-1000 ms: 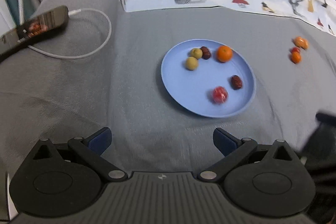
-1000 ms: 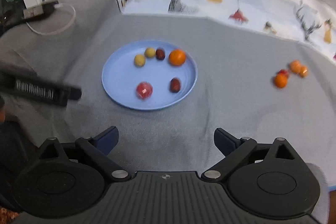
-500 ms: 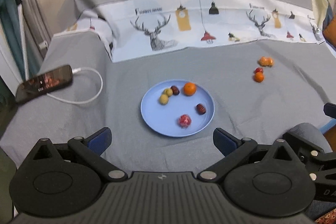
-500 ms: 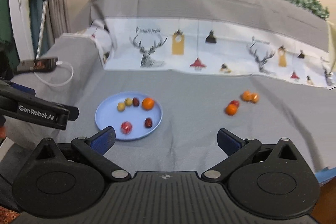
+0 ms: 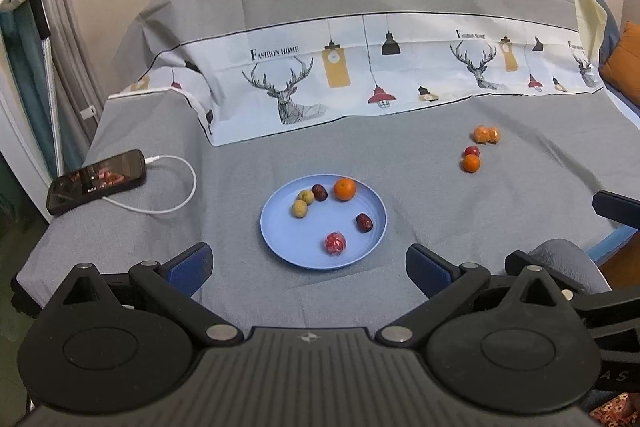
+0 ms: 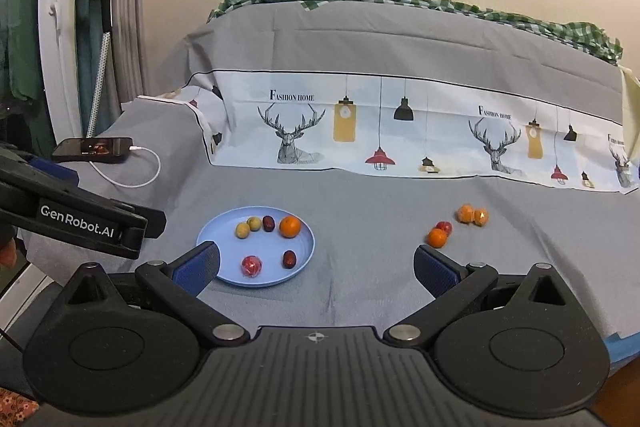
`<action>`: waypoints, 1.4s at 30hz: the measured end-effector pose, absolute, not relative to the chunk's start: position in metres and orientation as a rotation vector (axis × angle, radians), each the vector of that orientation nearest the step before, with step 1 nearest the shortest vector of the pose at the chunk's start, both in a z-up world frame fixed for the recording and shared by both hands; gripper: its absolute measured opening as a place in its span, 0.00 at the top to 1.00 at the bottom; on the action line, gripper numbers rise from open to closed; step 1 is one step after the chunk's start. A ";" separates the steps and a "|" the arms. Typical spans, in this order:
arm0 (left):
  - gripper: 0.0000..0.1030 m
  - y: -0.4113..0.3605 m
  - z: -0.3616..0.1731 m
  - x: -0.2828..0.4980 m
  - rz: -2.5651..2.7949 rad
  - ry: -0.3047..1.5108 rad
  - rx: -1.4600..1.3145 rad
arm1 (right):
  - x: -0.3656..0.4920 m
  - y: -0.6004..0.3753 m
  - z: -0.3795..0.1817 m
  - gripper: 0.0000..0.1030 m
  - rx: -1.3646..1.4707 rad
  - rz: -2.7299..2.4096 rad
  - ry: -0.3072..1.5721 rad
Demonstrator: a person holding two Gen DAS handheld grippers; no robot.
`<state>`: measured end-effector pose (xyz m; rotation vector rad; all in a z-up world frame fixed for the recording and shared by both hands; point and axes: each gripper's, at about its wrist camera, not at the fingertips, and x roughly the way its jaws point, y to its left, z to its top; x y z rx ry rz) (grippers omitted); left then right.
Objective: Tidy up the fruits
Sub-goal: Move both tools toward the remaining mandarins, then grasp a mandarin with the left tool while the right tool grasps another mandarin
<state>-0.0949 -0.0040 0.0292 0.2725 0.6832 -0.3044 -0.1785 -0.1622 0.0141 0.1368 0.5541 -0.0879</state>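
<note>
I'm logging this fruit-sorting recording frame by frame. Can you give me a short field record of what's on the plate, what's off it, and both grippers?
surface: grey sheet
plate: blue plate, flat on the sheet
fruit on plate: six pieces, including an orange and a red fruit
fruit off plate: four loose fruits on the sheet, to the plate's right
left gripper: open, empty
right gripper: open, empty
other: phone on a white cable, left of the plate
</note>
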 end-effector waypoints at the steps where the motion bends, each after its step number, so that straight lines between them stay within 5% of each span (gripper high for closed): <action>1: 0.00 -0.005 0.029 -0.095 -0.305 0.685 0.275 | -0.179 -0.162 0.014 0.01 0.138 -0.089 0.553; 25: 0.00 -0.036 0.022 -0.060 -0.370 0.790 0.249 | -0.163 -0.227 0.009 0.01 0.183 -0.220 0.562; 42: 0.00 -0.261 -0.082 0.081 -0.664 0.947 0.177 | -0.058 -0.439 -0.104 0.01 0.268 -0.546 0.697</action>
